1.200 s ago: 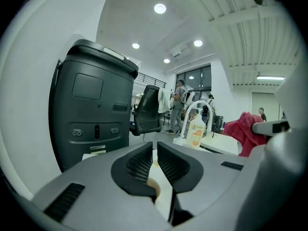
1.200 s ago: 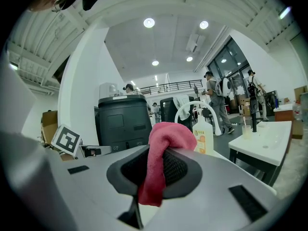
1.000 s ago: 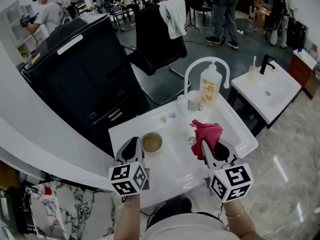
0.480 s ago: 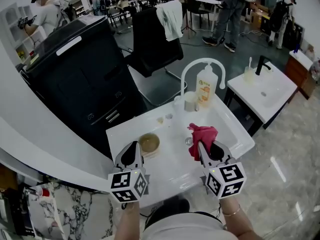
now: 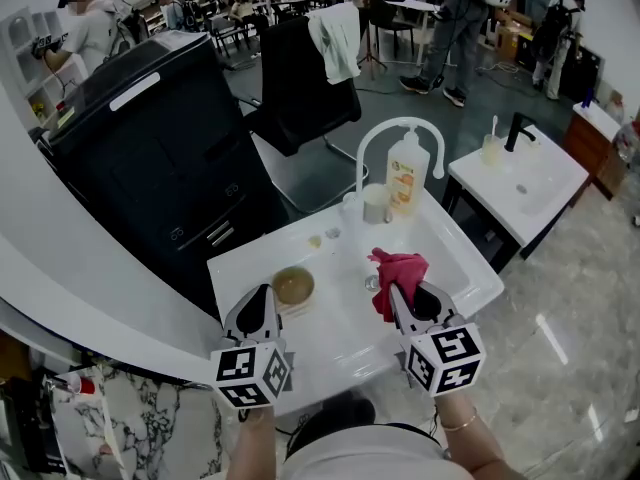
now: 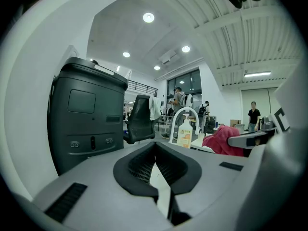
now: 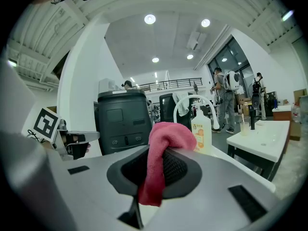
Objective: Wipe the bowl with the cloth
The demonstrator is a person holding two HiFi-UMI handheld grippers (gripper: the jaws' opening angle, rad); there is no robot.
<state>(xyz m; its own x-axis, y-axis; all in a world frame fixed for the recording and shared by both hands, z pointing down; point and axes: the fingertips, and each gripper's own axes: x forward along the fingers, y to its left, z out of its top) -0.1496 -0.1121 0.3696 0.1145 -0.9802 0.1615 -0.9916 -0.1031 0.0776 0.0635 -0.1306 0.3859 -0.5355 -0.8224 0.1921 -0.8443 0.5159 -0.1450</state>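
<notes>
A small brownish bowl stands on the white counter, left of the sink basin. My left gripper hovers just before it on its near left. Its jaws have just closed and are shut with nothing between them. The bowl is hidden in both gripper views. My right gripper is shut on a red cloth over the basin, to the right of the bowl. The cloth drapes over the jaw tips and hangs down between them. In the left gripper view the cloth shows at right.
A white arched faucet, an orange-labelled soap bottle and a cup stand at the back of the sink. A black cabinet and a black chair are behind. A second washbasin is at right. People stand far off.
The left jaws look slightly closer together. The head view has slid a little; grippers, cloth and bowl keep their places relative to one another.
</notes>
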